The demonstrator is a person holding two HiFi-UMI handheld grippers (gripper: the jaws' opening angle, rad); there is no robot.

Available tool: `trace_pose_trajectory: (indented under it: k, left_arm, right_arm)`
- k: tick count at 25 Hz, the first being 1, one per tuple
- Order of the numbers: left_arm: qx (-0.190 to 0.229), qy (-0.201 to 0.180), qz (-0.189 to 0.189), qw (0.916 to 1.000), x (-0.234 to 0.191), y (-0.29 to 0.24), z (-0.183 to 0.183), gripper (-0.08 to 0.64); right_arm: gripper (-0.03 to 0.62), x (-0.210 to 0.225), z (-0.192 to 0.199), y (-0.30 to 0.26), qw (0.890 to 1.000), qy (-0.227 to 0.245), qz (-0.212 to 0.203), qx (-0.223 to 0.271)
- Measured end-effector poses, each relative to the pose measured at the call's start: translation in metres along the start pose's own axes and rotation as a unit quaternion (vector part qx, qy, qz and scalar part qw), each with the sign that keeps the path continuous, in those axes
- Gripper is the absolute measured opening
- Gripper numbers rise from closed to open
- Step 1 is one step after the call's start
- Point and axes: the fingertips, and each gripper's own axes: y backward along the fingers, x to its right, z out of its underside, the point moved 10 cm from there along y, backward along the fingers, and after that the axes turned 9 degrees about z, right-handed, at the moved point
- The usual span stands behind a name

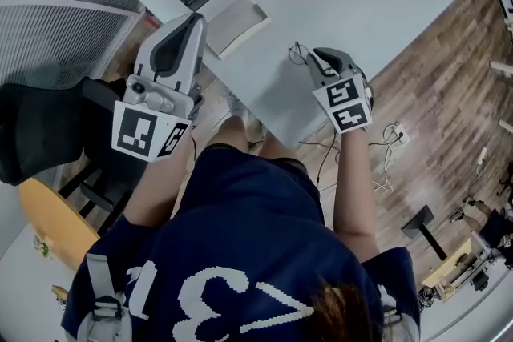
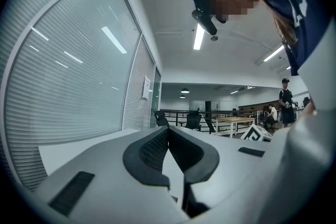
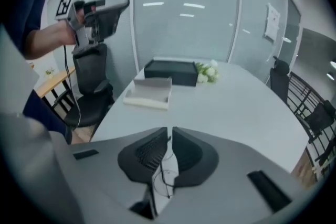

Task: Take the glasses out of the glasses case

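- The right hand-held gripper (image 3: 169, 131) has its jaws clamped on the thin wire-framed glasses (image 3: 164, 184). One round lens hangs just below the jaw tips, on the near side of the pads.
- The glasses are held above the white bench (image 3: 236, 107), clear of its top and near its front edge.
- The glasses case (image 3: 149, 93), pale grey and lying open, rests on the bench ahead of the right hand-held gripper and a little to its left, well apart from the glasses.
- Beyond the case lies a flat black box (image 3: 170, 72), with a small bunch of white flowers (image 3: 208, 72) just beside its right end.
- The left hand-held gripper (image 2: 168, 128) has its jaws together at the tips with nothing between them. It is raised off the bench's left edge and points up at the room.
- A black office chair (image 3: 89, 86) stands below the left hand-held gripper, beside the bench.
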Motion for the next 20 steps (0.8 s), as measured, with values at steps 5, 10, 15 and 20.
trace_pose_trajectory:
  k: [5, 10, 15, 20]
  left_arm:
    - [0.028, -0.018, -0.009, 0.9994, 0.0, 0.003, -0.02, 0.014]
    - [0.055, -0.04, -0.02, 0.9975, 0.001, 0.01, -0.049, 0.014]
    - [0.076, -0.064, -0.036, 0.9943, -0.001, 0.021, -0.068, 0.014]
    - [0.084, -0.074, -0.049, 0.9925, 0.001, 0.034, -0.077, 0.014]
  right_arm:
    - [0.028, 0.029, -0.064, 0.061, 0.983, -0.057, 0.03, 0.174]
    - [0.025, 0.034, -0.121, 0.124, 0.945, -0.06, 0.068, 0.315]
    - [0.025, 0.04, -0.142, 0.155, 0.917, -0.065, 0.075, 0.387]
    - [0.025, 0.036, -0.159, 0.171, 0.905, -0.072, 0.076, 0.413]
